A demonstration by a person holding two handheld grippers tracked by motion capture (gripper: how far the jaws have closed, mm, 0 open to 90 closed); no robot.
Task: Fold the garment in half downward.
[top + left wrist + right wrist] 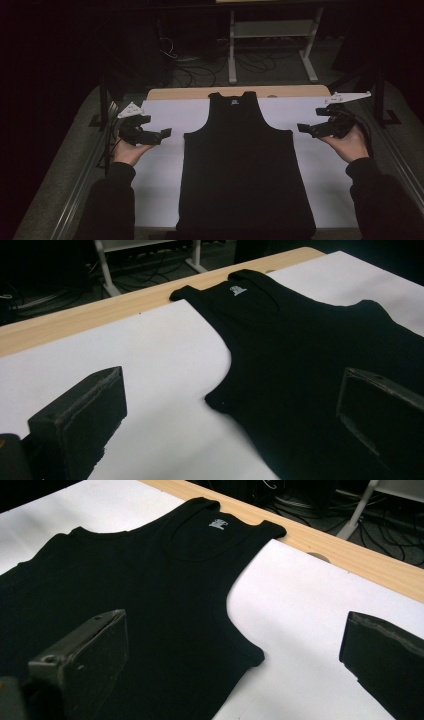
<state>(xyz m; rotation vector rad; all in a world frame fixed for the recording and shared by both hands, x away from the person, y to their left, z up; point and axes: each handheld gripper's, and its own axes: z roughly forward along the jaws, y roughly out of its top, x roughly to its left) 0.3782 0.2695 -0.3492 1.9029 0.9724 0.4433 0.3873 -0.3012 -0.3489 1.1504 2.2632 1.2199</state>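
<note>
A black tank top [243,165] lies flat in the middle of a white sheet [160,185] that covers most of the table, with its shoulder straps toward the far edge and its hem near the person's side. Behind the sheet a strip of light wooden tabletop [190,93] stays bare, and the straps reach just to this strip. A small pale label [238,290] sits inside the neck of the garment. The left gripper [161,135] is held above the sheet to the left of the tank top, near its armhole, without touching the cloth; in the left gripper view its two black jaws stand wide apart, one over the white sheet and one over the black fabric. The right gripper [304,129] is held on the other side, also close to the armhole and apart from the cloth, and in the right gripper view its jaws are spread wide too, with nothing between them. Each gripper carries a grey three-cornered plate on top. The room around the table is very dark. On the floor beyond the far edge there are tangled cables [200,67] and the white legs of a frame [232,55]. Dark metal rails run along both sides of the table.
</note>
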